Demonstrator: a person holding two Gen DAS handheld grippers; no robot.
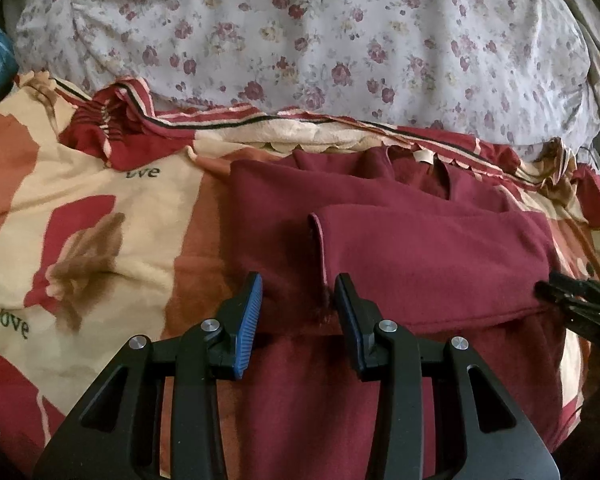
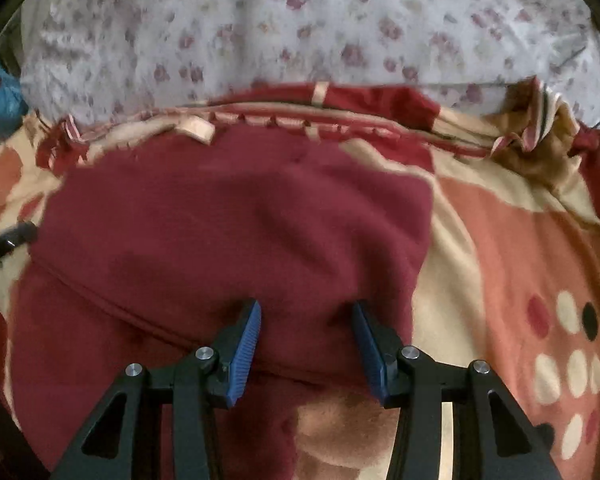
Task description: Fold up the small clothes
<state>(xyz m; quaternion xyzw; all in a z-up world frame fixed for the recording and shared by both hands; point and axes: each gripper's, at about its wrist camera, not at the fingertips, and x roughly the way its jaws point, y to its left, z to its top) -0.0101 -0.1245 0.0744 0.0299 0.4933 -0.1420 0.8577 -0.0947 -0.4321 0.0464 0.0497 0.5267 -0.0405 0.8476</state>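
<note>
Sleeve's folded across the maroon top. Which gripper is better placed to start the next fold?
Probably left. The left gripper stands open right at the folded sleeve's cuff edge on the maroon top. The right gripper is open over plain cloth, with no edge between its fingers.

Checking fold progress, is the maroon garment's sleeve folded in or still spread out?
Folded in: the sleeve lies across the garment, its cuff edge showing on the body.

A patterned red-and-cream blanket (image 1: 80,216) covers the bed — a maroon garment (image 1: 400,248) lies directly on it.
</note>
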